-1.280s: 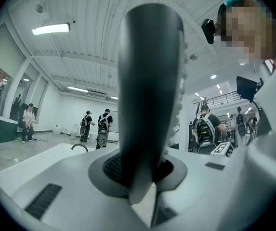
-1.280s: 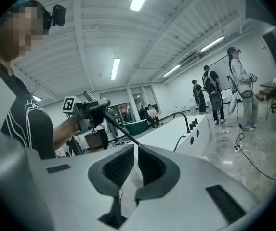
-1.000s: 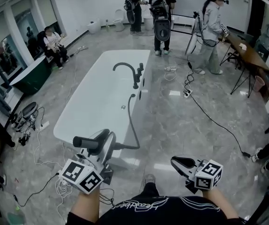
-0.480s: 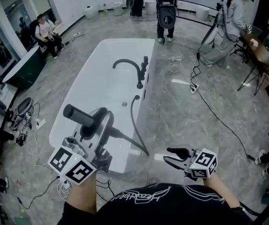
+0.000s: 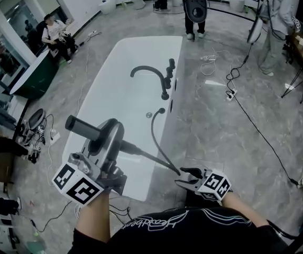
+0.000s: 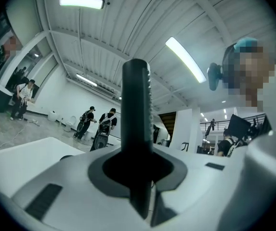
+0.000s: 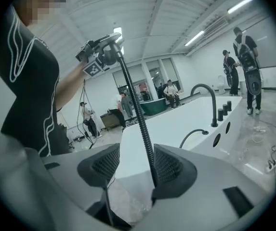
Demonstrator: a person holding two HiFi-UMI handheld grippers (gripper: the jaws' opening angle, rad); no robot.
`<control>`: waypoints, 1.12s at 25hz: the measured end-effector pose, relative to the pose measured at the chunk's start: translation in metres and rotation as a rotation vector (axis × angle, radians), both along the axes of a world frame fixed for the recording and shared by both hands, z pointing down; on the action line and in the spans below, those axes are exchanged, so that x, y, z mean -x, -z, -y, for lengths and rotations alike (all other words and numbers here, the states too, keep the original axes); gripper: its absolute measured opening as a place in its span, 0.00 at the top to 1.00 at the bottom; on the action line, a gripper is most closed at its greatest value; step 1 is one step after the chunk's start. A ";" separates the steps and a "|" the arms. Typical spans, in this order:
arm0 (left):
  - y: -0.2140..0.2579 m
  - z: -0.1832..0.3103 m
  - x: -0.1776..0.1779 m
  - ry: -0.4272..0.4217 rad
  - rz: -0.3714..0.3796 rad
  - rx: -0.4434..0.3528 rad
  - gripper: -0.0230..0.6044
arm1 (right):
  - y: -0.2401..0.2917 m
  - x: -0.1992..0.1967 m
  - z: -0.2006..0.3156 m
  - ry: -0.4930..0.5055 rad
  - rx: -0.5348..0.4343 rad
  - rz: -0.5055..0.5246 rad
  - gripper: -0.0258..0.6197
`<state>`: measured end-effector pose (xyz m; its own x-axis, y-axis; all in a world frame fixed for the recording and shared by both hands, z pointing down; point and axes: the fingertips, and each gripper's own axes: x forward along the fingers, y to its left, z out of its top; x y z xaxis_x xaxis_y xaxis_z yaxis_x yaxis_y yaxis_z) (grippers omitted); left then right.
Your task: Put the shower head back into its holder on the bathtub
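Observation:
My left gripper (image 5: 108,144) is shut on the black shower head (image 5: 85,130), held level above the near end of the white bathtub (image 5: 114,97). In the left gripper view its handle (image 6: 136,124) stands upright between the jaws (image 6: 138,179). The black hose (image 5: 154,157) runs from it down to my right gripper (image 5: 185,177), then curves up to a fitting on the tub rim (image 5: 162,110). The right jaws have just been opening and now stand open (image 7: 135,165), with the hose (image 7: 141,129) passing between them, close to the right pad (image 7: 169,165).
A black arched faucet (image 5: 154,74) and knobs (image 5: 170,67) stand on the tub's right rim. Cables (image 5: 257,128) trail over the marble floor to the right. A dark green tub (image 5: 32,81) is at the left, and people stand at the far end (image 5: 196,7).
The right gripper has dropped and moved left to the hose, and its jaws have opened around it. The left gripper has carried the shower head closer over the tub.

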<state>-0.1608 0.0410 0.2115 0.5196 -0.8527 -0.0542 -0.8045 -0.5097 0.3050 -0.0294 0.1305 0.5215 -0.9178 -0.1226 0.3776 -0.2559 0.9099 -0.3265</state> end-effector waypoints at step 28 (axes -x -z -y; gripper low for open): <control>0.009 0.136 0.052 0.378 -0.034 0.066 0.84 | -0.055 0.018 0.176 0.268 0.284 0.146 0.86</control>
<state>-0.2126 -0.0950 0.2020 0.1671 -0.9859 -0.0044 -0.9207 -0.1577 0.3571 -0.0470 -0.0452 0.5769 -0.9496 0.2177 0.2253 0.0452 0.8068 -0.5891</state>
